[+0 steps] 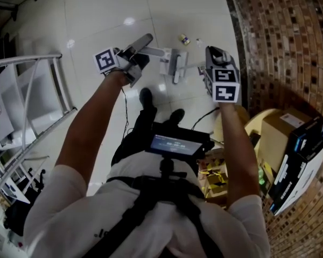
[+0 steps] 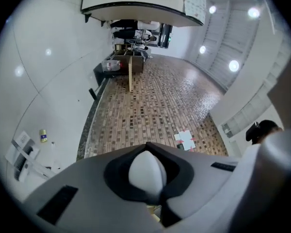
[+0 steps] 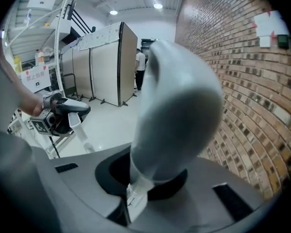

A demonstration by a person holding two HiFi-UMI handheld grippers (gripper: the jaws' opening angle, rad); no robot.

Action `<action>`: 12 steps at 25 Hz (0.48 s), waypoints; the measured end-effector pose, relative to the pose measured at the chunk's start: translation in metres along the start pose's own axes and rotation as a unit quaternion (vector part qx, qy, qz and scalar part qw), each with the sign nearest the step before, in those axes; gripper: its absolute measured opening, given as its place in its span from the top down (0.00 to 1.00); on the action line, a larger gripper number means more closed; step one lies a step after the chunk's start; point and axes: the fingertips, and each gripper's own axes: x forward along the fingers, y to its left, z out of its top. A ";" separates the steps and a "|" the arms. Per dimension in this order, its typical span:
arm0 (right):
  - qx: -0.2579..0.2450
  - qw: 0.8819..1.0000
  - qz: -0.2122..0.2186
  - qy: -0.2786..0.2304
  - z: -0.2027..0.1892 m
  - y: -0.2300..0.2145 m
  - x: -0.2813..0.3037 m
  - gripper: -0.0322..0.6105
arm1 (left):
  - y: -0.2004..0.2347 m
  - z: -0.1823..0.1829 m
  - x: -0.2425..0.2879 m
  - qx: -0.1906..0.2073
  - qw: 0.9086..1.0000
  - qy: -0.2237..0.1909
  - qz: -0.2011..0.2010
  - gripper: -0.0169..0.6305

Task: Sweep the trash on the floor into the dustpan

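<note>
Trash [image 1: 184, 38], a small yellow scrap, lies on the white floor [image 1: 97, 15] close to the brick wall [image 1: 280, 36], ahead of both claws and between their lines. The left claw [image 1: 140, 46] is clamped on 1 white handle [image 2: 146, 174]. The right claw [image 1: 215, 55] is clamped on a stouter pale handle [image 3: 179, 106]. The white tool ends [image 1: 175, 66] sit just short of the scrap, which looks nearer the right claw.

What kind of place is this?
Probably an indoor workshop or storage hall, though that is a guess. It has a glossy white tiled floor, a curved brick wall, and a cardboard box stored beside that wall.
</note>
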 end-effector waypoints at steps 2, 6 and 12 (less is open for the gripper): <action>-0.003 1.000 0.002 -0.003 -0.002 -0.007 -0.005 0.92 | -0.006 -0.003 0.000 -0.004 1.000 -0.009 -0.014 0.97; -0.028 1.000 0.012 -0.005 0.002 -0.017 -0.013 0.92 | -0.014 0.001 -0.007 -0.007 0.998 -0.055 -0.023 0.97; -0.076 0.996 0.044 -0.014 0.030 -0.027 -0.018 0.92 | -0.030 0.015 -0.006 0.000 0.994 -0.106 -0.037 0.97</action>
